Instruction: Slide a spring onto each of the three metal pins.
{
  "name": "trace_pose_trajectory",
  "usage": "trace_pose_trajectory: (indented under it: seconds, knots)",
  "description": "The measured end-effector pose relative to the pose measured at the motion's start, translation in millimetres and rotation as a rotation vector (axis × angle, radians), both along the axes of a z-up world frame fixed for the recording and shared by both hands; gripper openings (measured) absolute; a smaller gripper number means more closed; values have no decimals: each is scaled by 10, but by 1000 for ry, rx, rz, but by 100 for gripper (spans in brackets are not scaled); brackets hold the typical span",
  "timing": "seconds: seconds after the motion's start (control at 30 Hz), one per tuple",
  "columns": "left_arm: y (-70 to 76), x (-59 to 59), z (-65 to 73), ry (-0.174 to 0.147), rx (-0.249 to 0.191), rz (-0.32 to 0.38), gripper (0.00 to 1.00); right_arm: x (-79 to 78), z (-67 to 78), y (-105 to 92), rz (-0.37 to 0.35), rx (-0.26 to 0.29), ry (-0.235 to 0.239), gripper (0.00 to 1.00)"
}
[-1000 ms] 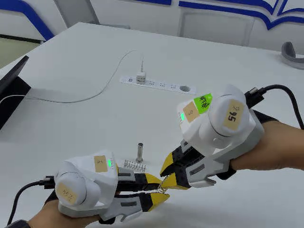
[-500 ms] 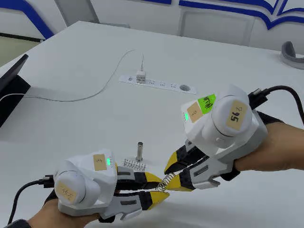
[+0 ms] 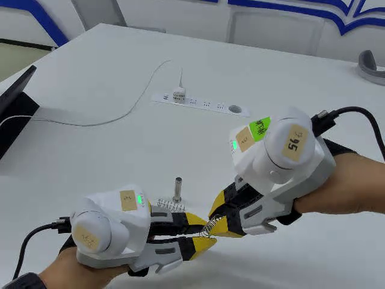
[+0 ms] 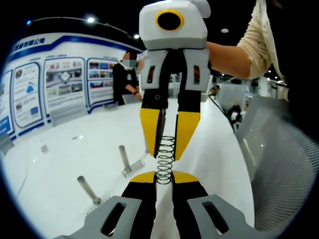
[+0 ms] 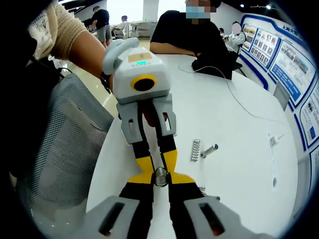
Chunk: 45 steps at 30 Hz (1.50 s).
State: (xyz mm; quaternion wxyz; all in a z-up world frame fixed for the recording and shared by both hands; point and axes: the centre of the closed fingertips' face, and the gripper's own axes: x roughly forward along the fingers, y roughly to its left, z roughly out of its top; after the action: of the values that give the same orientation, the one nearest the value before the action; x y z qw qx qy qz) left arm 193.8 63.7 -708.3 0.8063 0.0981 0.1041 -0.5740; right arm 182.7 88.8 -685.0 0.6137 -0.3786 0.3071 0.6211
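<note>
Spring [image 4: 165, 157] is held in the air above the table [image 3: 90, 156], gripped from two sides. My left tongs [image 4: 163, 177] are clamped on its near end. My right tongs [image 5: 160, 178] come in tip to tip from the opposite side, their yellow tips closed against the coils of the other end. In the head view the two sets of tips meet on my side of an upright pin [image 3: 177, 188], near it but apart from it. A loose spring [image 3: 170, 206] lies flat on the table at that pin's foot. The left gripper view shows a second pin [image 4: 87, 188], also standing, beside the first. There seem to be wire coils at its base, but I cannot tell whether they lie beside it or around it. Power strip [image 3: 198, 103] sits well beyond the pins, with a white plug in it.
</note>
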Motion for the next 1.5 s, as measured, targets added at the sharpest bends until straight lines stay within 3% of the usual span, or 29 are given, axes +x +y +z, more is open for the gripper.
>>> trace_pose_trajectory:
  seconds: [0.27,0.63,1.13,1.5]
  knots:
    - [16,14,-8,-9,8,10,13,21,3,-35,-10,-15,-5,12]
    - [228,80,-10,13,-2,71,24,102,50,-153,-44,-22,-16,12]
    - [600,216,-39,35,-14,200,40,271,154,-450,-133,-35,-31,12]
    - [733,331,-55,45,-15,259,51,447,307,-746,-224,-40,-64,12]
